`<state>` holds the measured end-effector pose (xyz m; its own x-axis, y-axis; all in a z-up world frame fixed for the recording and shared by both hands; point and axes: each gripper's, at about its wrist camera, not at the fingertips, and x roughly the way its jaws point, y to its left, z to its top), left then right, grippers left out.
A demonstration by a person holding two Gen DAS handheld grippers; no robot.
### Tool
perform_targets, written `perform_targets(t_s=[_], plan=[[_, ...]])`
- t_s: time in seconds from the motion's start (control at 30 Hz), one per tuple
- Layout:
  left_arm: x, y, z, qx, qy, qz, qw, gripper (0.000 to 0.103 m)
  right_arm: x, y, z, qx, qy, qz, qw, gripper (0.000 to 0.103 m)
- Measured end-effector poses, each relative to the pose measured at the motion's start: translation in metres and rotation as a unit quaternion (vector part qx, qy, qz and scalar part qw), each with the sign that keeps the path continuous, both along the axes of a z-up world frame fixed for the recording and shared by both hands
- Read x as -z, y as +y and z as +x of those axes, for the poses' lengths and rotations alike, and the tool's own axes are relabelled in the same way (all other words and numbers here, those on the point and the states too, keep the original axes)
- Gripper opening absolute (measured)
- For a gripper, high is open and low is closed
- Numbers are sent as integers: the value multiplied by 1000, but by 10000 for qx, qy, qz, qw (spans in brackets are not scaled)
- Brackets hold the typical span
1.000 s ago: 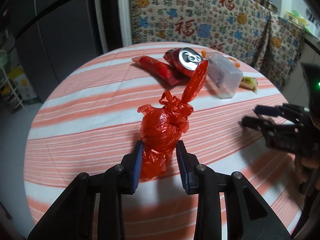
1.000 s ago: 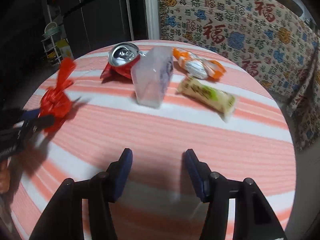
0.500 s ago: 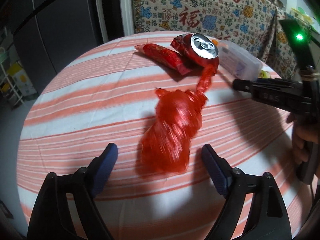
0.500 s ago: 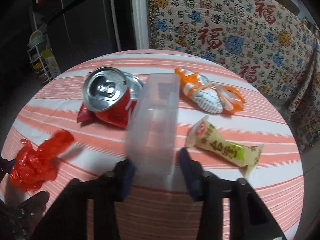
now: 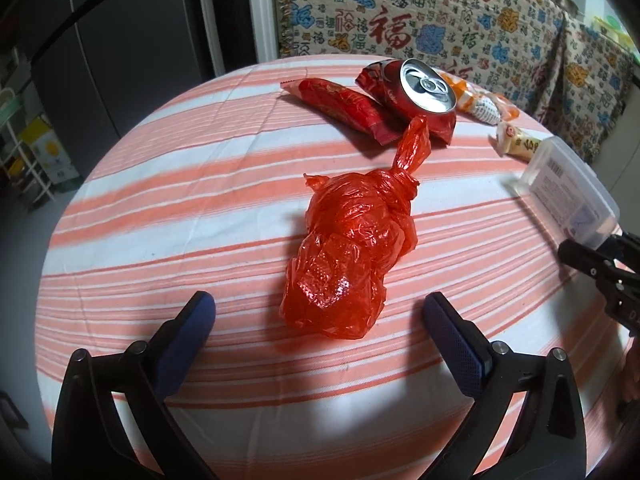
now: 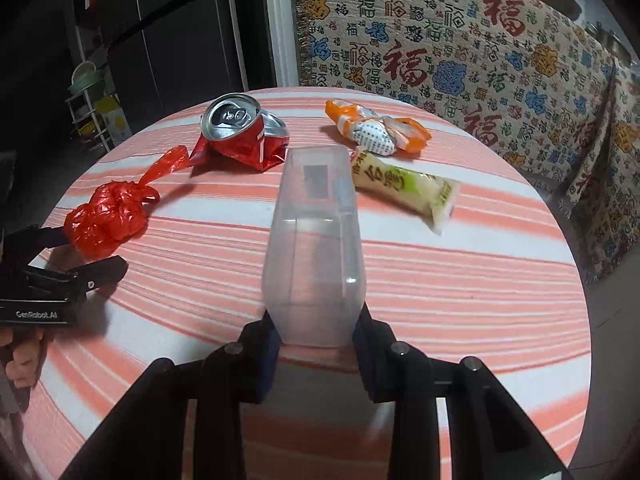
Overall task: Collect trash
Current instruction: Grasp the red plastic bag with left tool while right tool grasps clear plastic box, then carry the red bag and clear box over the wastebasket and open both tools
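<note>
A knotted red plastic bag [image 5: 352, 240] lies on the striped round table [image 5: 180, 208]. My left gripper [image 5: 319, 306] straddles its near end, jaws opening wide, pads clear of the bag. In the right wrist view the same red bag [image 6: 106, 220] sits at the left with the left gripper [image 6: 88, 252] around it. My right gripper [image 6: 316, 326] is shut on a clear plastic box [image 6: 316, 240], pads pressing its near end. The plastic box [image 5: 568, 188] shows at the right edge of the left wrist view.
A crushed red can [image 6: 240, 132], an orange-white wrapper [image 6: 376, 128] and a pale green-printed wrapper [image 6: 404, 188] lie at the table's far side. A red snack packet [image 5: 344, 108] lies beside the can [image 5: 424, 92]. A patterned cloth [image 6: 440, 60] hangs behind.
My left jaws have spread and let go of the red bag, which now lies on the table. My right gripper reached the clear box, shut on it and drew it away from the can.
</note>
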<state>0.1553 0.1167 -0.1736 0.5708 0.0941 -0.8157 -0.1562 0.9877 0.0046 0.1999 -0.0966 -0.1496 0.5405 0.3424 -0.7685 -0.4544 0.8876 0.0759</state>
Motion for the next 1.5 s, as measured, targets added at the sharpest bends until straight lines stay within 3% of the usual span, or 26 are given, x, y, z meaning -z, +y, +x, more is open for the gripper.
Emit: perform_targets(t_s=[0.07,0.1,0.37,0.43,0.53,0.57,0.6,0.63,1.03,1.3,1.5], plan=[[-1,-1,-1,53,-23,-15,10000,102,0,-4,2,11,65,161,9998,51],[-3,-1,-3,111,-63,-33,9999,102,-1,-5,2,19,82,224,9997,54],[-29,1,-6,294,-489,-314,9979,101,-14,1,-6,65,-155,127,9998,54],[-33,-1,-1,389,-508,-237,9977,97,-20,-2,-2,150,-195,169,9996,54],[-37,-9,5,596,-472,-107,9970,73,-28,-5,3,224,-256,211,9992,54],[-38,-11,6,665,-457,-84,9967,67,-30,-6,4,215,-238,237,9992,43],[-39,-12,5,701,-436,-58,9966,50,-32,-6,6,193,-217,256,9992,33],[-39,-14,5,710,-419,-15,9966,26,-34,-5,6,142,-156,239,9995,33],[-62,-31,-13,859,-707,-550,9923,24,-52,-30,-19,238,-115,428,9987,33],[-82,-85,-13,1330,-826,-773,9846,24,-62,-67,-37,488,-199,539,9972,33],[-95,-141,-10,1797,-845,-856,9763,24,-68,-119,-48,917,-274,637,9934,33]])
